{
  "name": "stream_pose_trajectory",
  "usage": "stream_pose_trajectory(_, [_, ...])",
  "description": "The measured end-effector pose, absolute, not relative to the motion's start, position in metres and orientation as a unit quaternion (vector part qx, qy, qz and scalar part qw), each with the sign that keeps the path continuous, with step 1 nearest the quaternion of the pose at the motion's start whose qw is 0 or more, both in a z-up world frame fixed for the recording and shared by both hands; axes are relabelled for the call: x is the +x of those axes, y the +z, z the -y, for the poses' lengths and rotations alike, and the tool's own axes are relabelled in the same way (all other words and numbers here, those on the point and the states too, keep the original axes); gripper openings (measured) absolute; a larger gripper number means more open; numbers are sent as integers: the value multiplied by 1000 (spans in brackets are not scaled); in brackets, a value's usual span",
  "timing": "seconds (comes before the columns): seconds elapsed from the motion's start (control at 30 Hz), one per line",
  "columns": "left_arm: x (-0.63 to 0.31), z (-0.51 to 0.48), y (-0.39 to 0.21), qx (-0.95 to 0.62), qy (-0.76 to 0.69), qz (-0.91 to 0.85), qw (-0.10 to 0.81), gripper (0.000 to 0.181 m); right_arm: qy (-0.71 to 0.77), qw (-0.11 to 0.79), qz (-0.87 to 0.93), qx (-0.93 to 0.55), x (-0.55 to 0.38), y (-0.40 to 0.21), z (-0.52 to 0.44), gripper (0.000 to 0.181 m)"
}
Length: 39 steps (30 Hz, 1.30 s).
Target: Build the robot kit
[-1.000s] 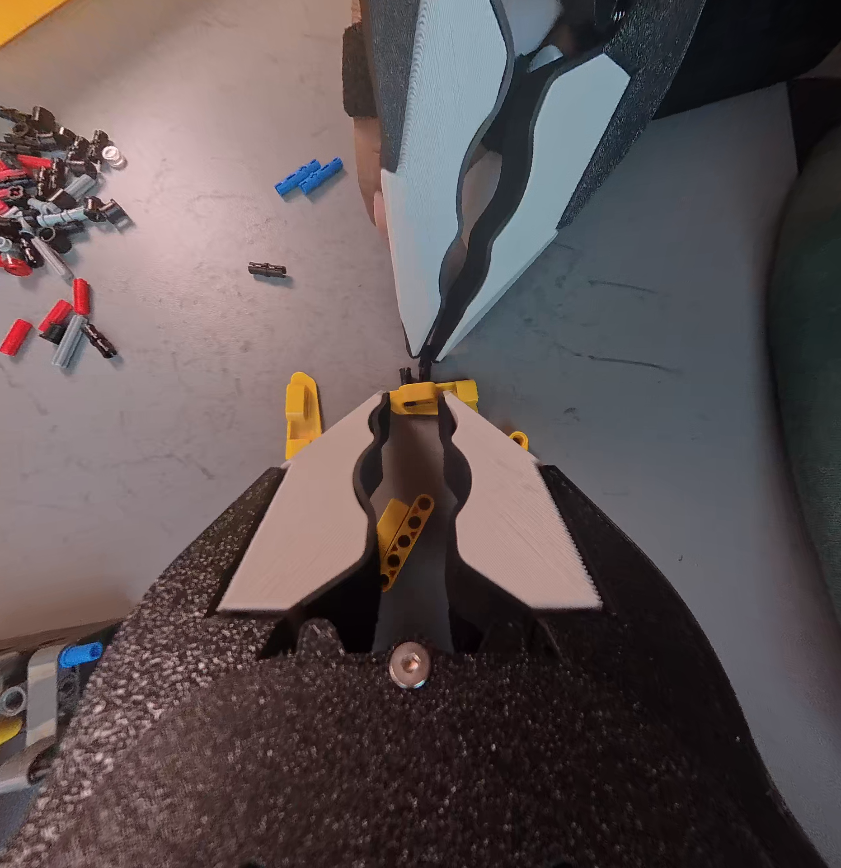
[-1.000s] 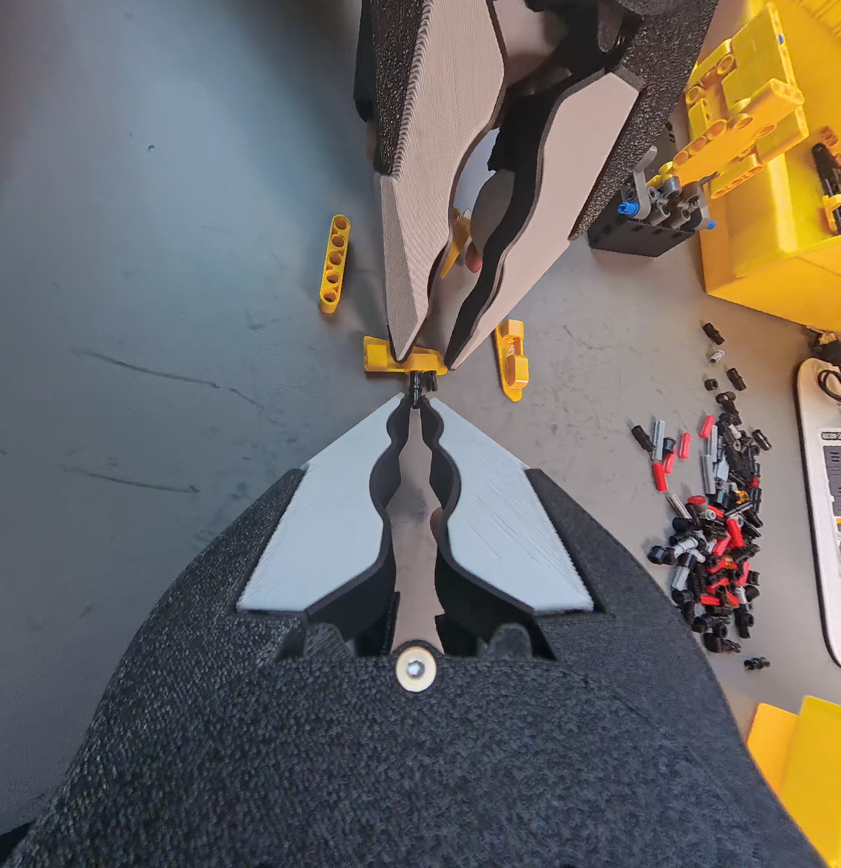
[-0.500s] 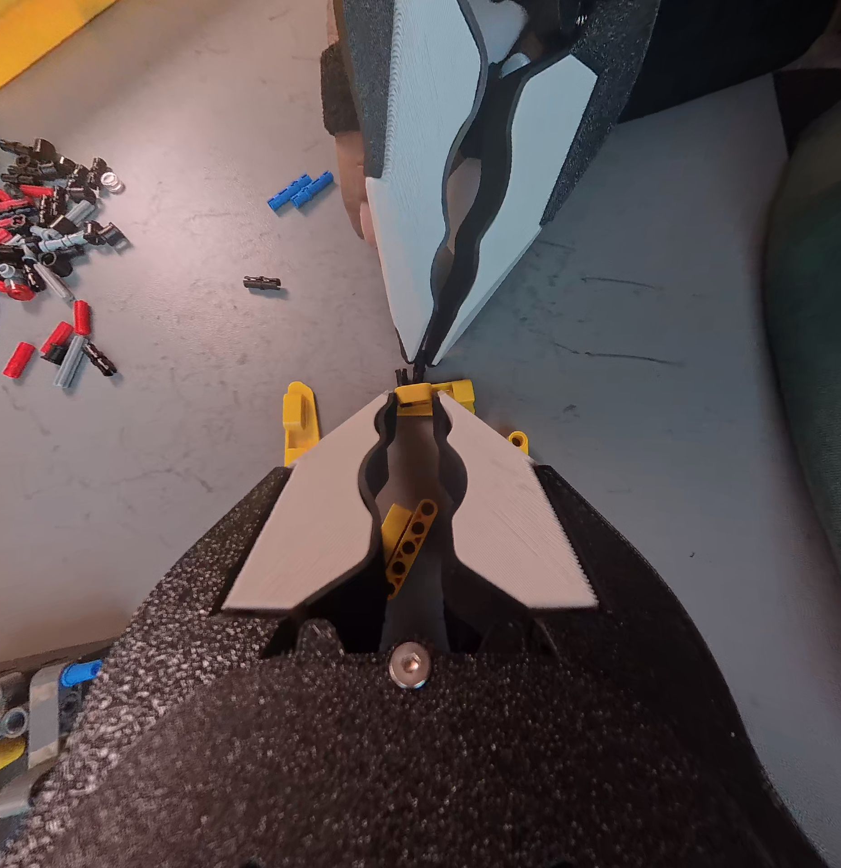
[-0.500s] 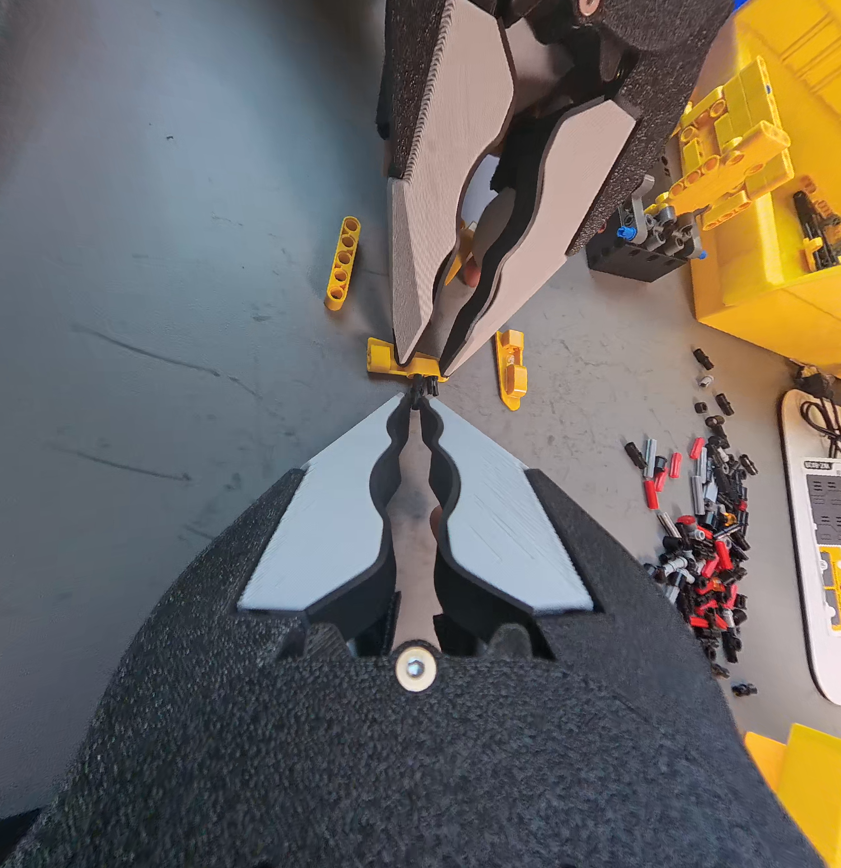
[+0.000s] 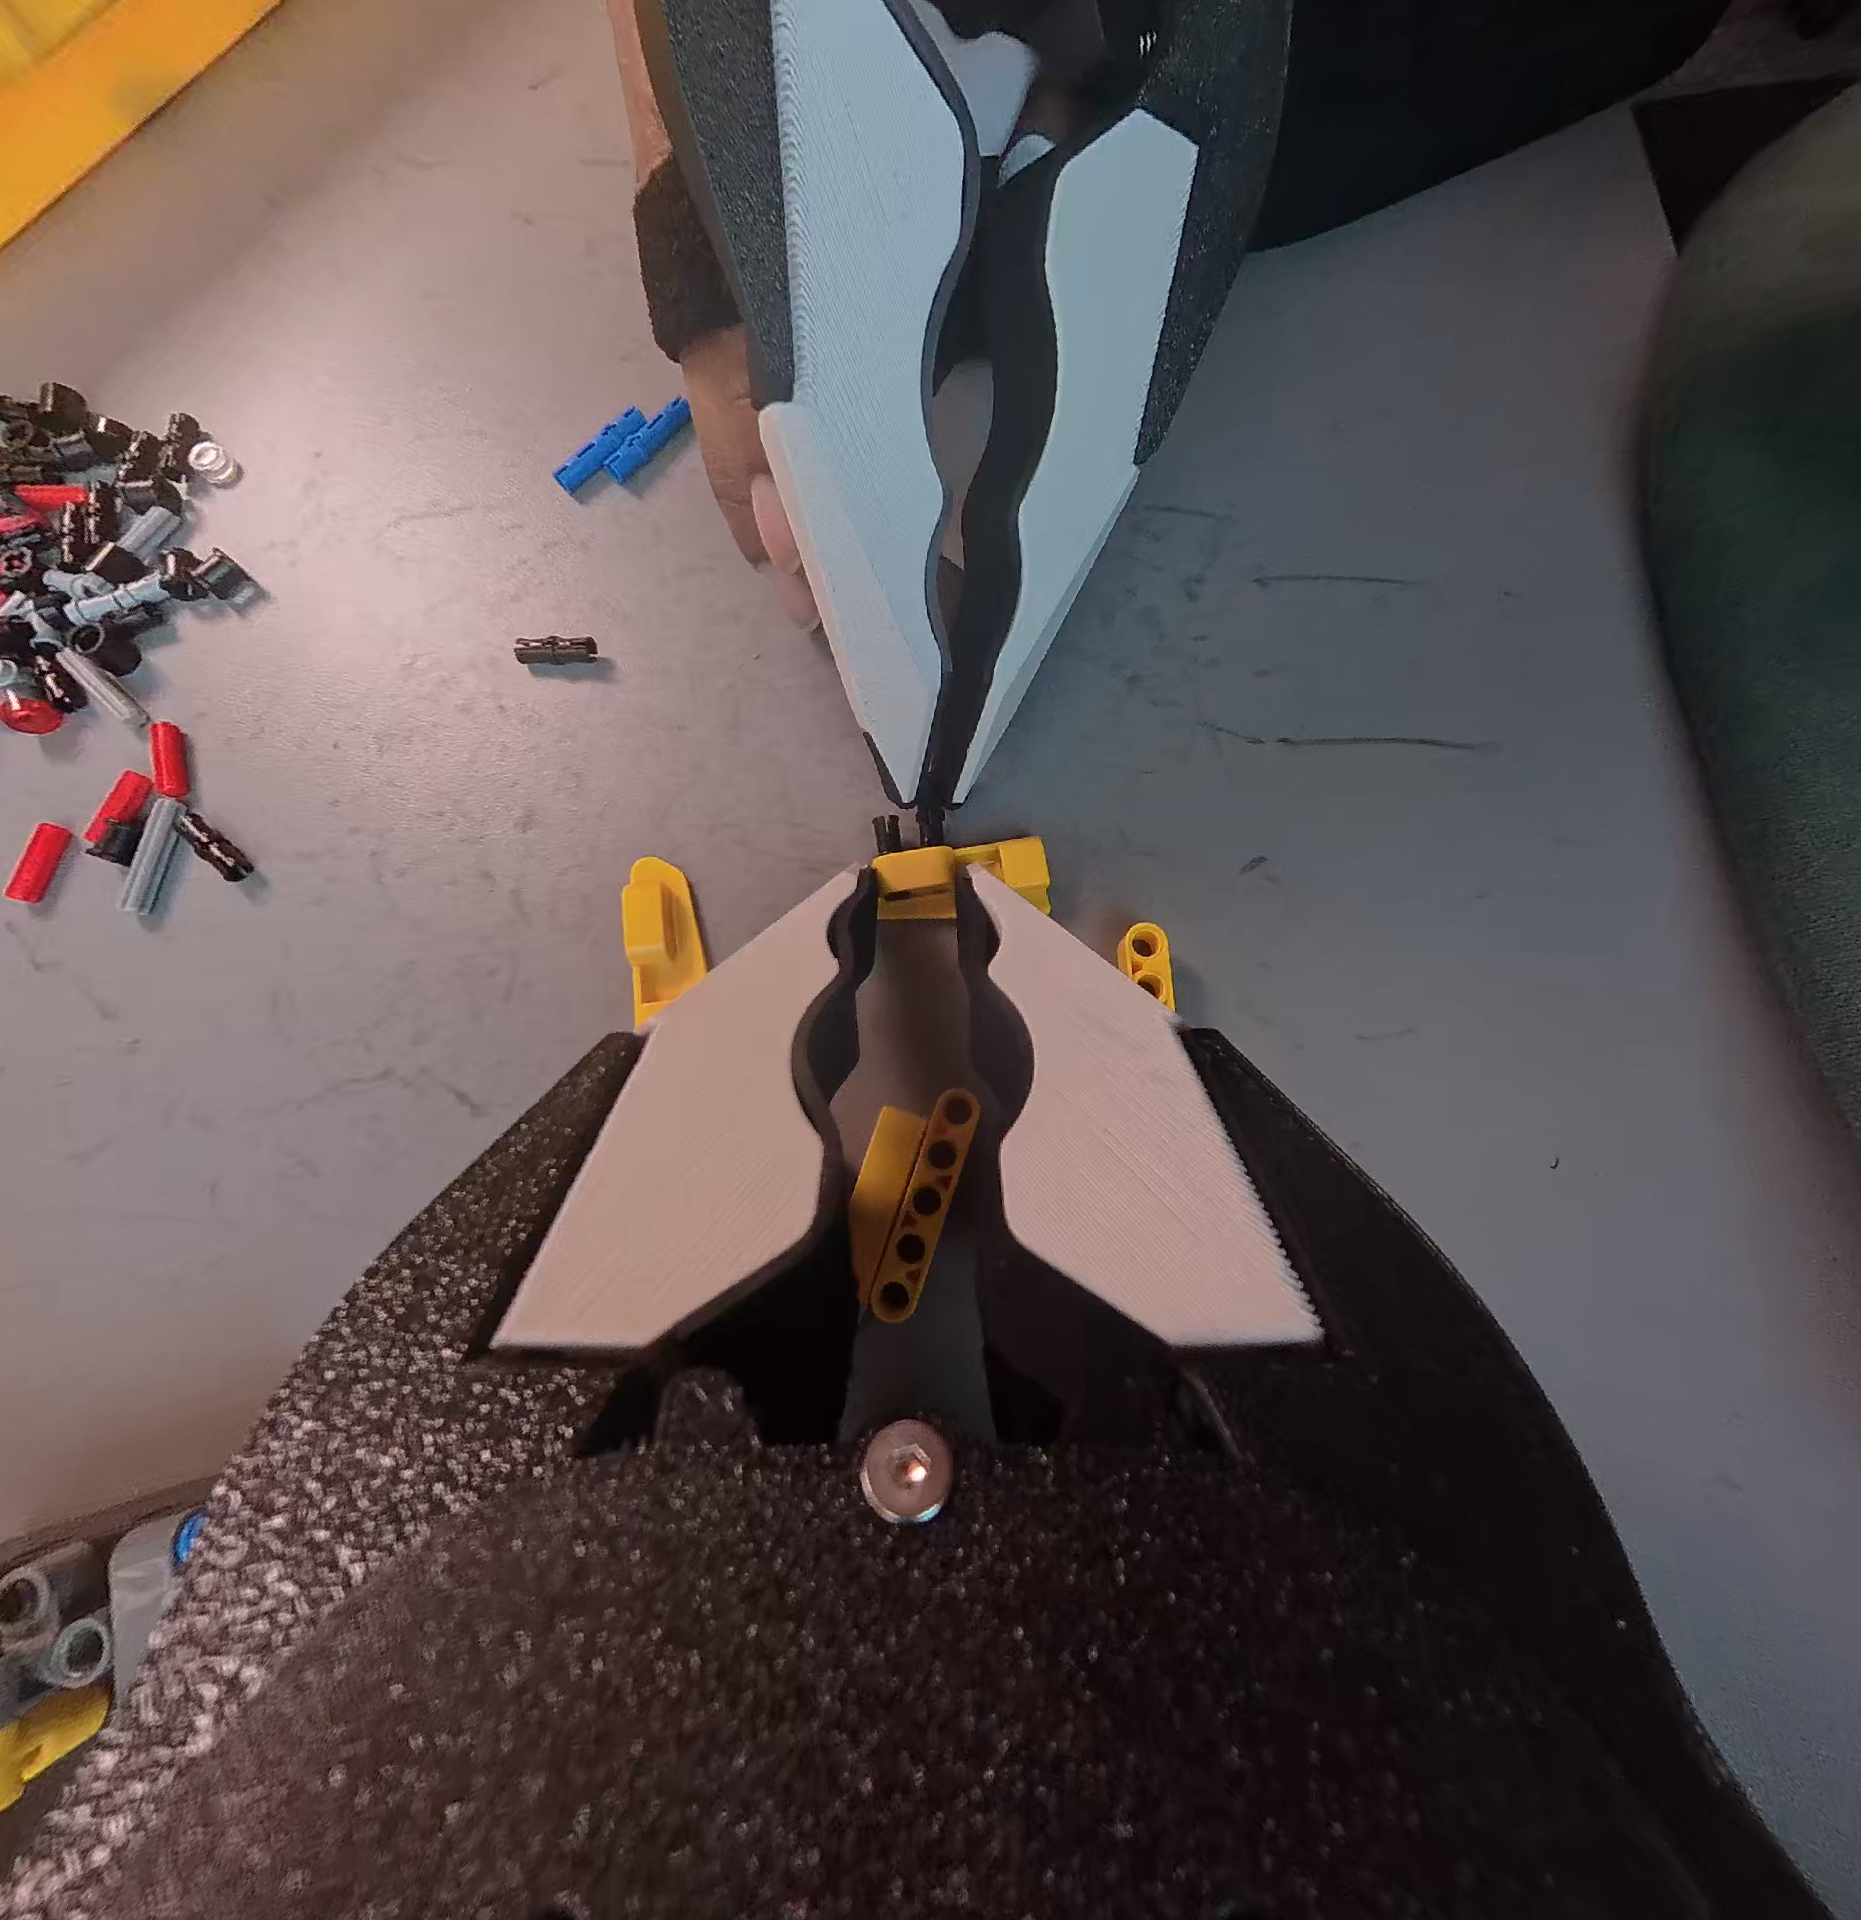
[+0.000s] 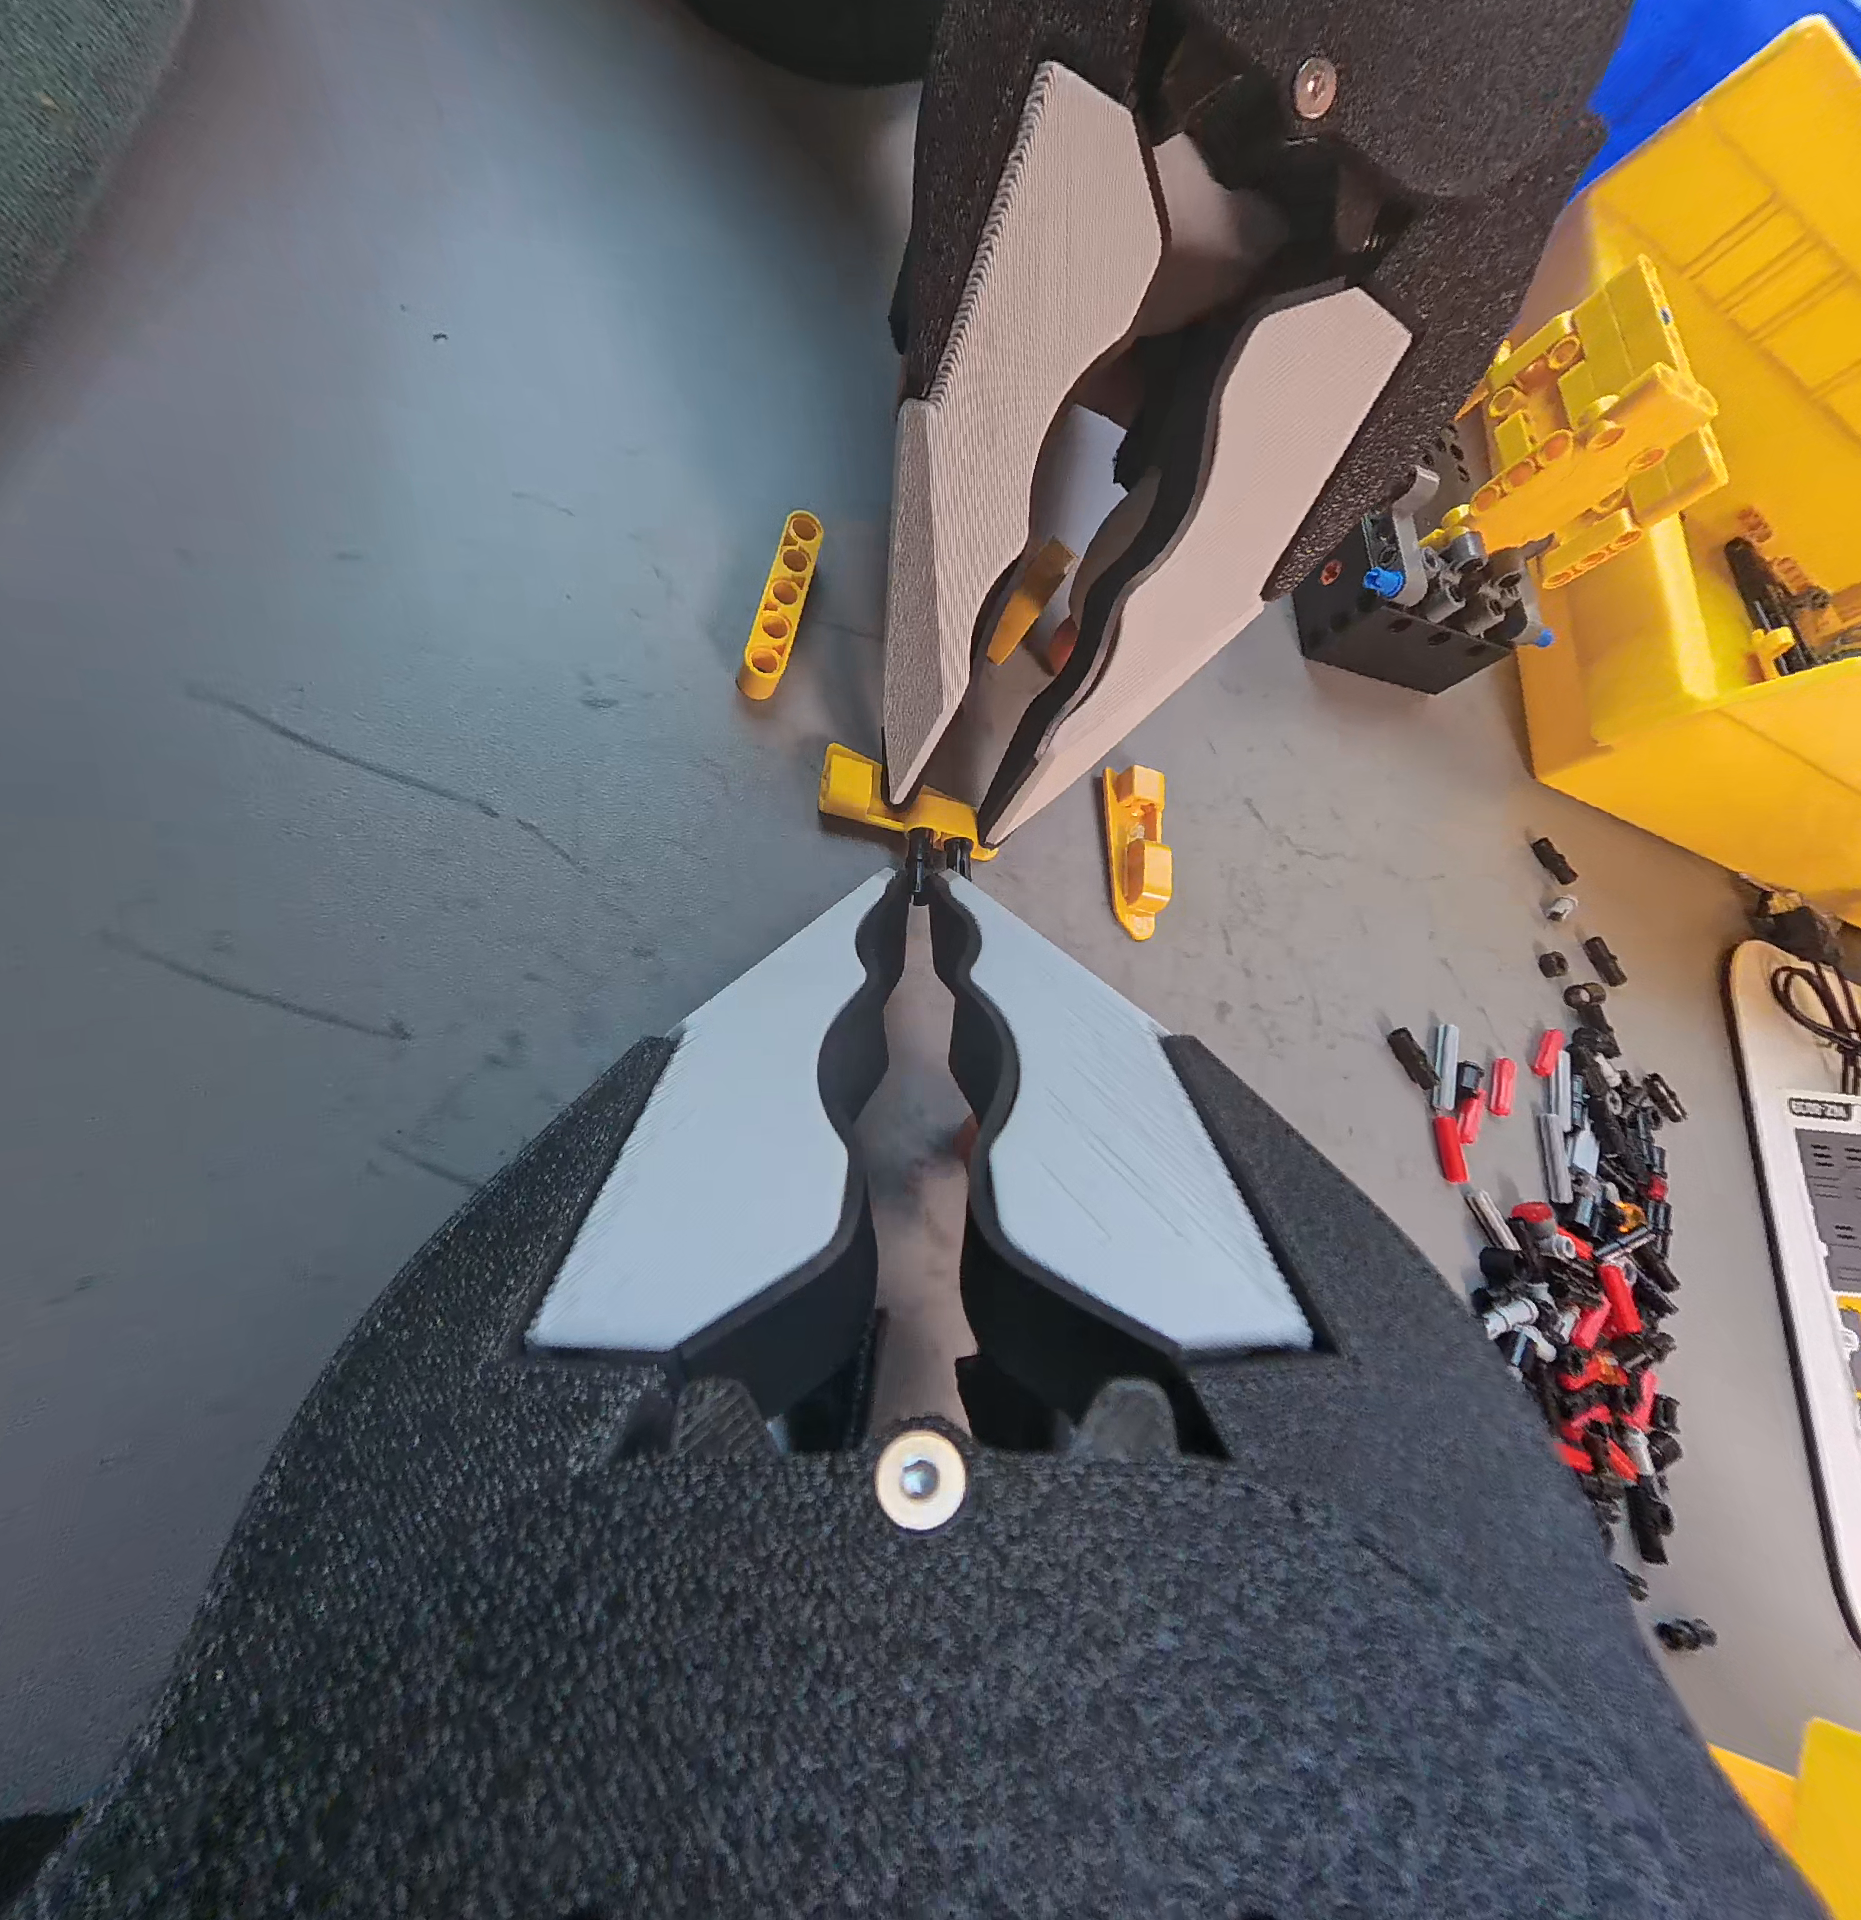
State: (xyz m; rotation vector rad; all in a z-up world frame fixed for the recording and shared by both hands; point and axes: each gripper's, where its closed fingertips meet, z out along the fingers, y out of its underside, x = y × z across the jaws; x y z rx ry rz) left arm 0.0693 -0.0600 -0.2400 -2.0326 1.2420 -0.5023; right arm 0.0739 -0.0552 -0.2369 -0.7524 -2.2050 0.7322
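Observation:
My left gripper is shut on a small yellow connector piece just above the grey table. It also shows in the right wrist view, holding the piece. My right gripper is shut on a short black pin whose far end meets the yellow piece. In the left wrist view the right gripper comes down from above with the pin. A second black pin stands in the piece beside it.
A yellow five-hole beam and a yellow panel piece lie beside the grippers. Another yellow beam shows through my left fingers' gap. A pile of red, black and grey pins, a yellow bin and a part-built assembly are right. Left and right tips are no more than a few centimetres apart. My left gripper's tips are some 15 cm from the part-built assembly.
Both grippers stay tip to tip with the pin against the yellow piece. The right wrist view has tilted and drawn back a little, so more of the bin and left gripper shows.

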Motion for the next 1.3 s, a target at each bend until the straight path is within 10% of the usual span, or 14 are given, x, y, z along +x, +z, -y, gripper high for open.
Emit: stream_pose_trajectory(1.3, [69, 58, -240, -778, -191, -484, 352, 13, 263, 357, 835, -325, 73, -237, 53, 3])
